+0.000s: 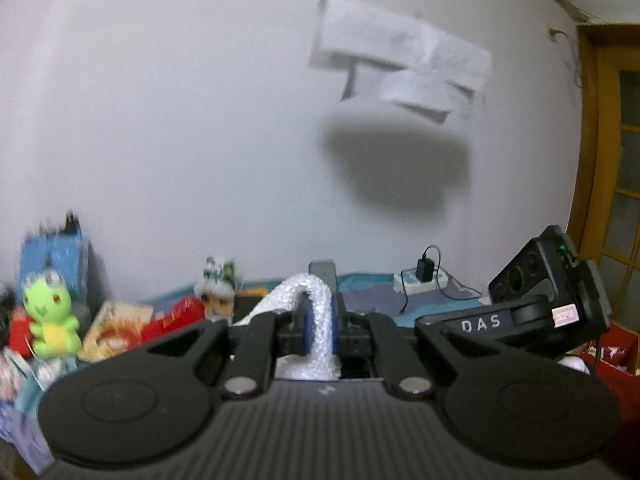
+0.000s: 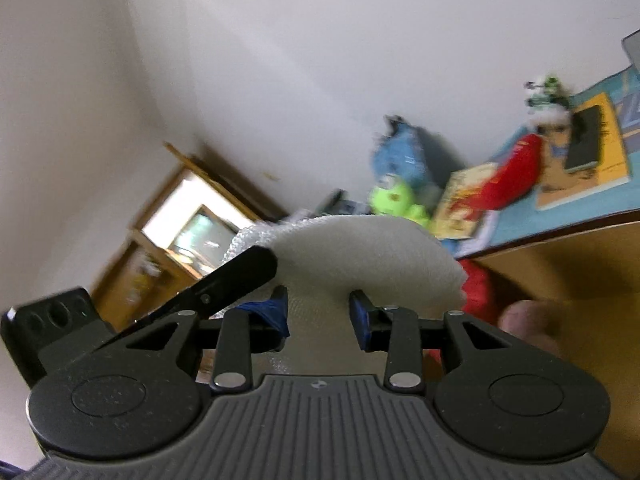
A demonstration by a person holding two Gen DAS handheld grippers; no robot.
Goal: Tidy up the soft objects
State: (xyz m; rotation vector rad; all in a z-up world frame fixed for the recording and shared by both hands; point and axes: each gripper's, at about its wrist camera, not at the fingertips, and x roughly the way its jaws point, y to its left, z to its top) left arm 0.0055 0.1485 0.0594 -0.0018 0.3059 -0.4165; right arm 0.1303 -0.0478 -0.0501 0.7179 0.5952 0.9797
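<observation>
One white wall [image 1: 180, 120] is filling most of the left view, with one white air conditioner [image 1: 400, 56] hanging on it. One blue-covered table [image 2: 520, 220] is carrying the clutter along that wall. One white bubble-wrap sheet [image 2: 360, 256] is hanging in the air in front of the table, stretched between the two claws. The left claw [image 1: 318, 320] is clamping narrowly on one bunched edge of the sheet; the right claw [image 2: 320, 316] is standing partly apart, the sheet lying between its blue pads [image 2: 358, 320], whether gripped I cannot tell. One red plush [image 2: 516, 176], one green frog plush [image 1: 50, 320] and one white power strip [image 1: 420, 280] are resting on the table
</observation>
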